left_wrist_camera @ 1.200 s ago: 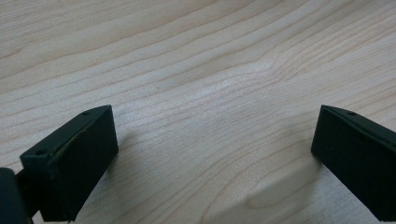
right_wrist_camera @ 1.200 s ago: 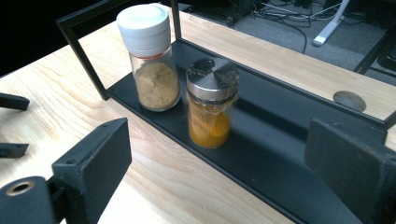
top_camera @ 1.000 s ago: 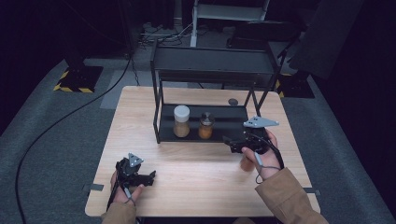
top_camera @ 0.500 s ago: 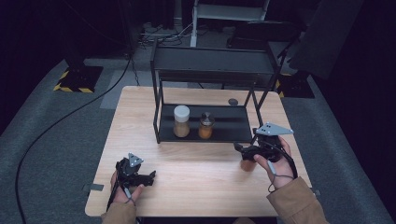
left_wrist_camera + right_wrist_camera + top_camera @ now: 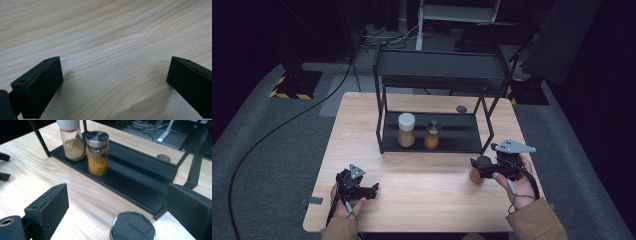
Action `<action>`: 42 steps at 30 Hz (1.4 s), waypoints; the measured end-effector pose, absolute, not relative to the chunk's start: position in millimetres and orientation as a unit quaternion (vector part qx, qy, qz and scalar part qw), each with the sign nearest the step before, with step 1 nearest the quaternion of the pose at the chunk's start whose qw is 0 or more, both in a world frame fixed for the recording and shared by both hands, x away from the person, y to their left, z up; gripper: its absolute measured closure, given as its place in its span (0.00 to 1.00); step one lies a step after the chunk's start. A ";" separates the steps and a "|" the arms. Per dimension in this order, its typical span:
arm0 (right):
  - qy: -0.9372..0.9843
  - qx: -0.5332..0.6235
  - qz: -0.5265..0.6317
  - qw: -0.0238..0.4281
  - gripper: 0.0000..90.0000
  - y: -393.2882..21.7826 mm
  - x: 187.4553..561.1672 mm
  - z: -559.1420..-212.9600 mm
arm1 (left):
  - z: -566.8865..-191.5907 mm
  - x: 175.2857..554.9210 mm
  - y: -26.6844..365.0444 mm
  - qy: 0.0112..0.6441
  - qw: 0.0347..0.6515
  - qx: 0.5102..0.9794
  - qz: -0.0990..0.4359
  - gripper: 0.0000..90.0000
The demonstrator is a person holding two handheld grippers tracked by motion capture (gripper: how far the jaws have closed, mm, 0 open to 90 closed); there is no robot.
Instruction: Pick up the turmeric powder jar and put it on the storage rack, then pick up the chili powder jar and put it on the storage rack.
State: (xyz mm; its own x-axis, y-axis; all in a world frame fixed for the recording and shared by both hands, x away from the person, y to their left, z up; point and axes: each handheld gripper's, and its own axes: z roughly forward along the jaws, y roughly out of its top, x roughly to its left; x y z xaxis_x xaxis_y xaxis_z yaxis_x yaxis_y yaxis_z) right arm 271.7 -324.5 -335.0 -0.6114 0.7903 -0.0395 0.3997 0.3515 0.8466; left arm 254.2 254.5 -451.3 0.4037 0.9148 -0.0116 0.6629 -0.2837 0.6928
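A small jar with orange contents (image 5: 474, 176) stands on the wooden table (image 5: 422, 175) in front of the black rack's (image 5: 457, 132) right end. Its black lid (image 5: 132, 227) sits low between the jaws in the right gripper view, with both pads apart from it. My right gripper (image 5: 475, 166) (image 5: 116, 195) is open just to the jar's right; its jaws have just been opening. My left gripper (image 5: 373, 189) (image 5: 113, 67) rests open on the table near the front left, with bare wood between its jaws.
On the rack's lower shelf (image 5: 140, 182) stand a white-lidded jar of brown powder (image 5: 406, 131) (image 5: 72, 145) and a silver-lidded jar of orange powder (image 5: 432, 136) (image 5: 97, 155). A small dark round thing (image 5: 461, 108) (image 5: 163, 157) lies behind the rack.
My right hand has drawn back from the rack's front toward the right and the near edge. The orange jar has stayed put on the table. The left gripper has kept still.
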 end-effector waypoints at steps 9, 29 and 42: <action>0.794 0.385 0.407 0.234 0.06 -329.8 269.7 -354.0 | -451.3 254.1 254.5 0.508 0.316 0.776 0.199 0.00; 0.793 0.413 0.389 0.222 0.08 -340.0 282.3 -393.5 | -451.3 254.1 254.5 0.508 0.316 0.776 0.200 0.00; 0.806 0.409 0.374 0.206 0.13 -336.6 296.0 -411.6 | -451.4 254.1 254.4 0.508 0.316 0.776 0.200 0.00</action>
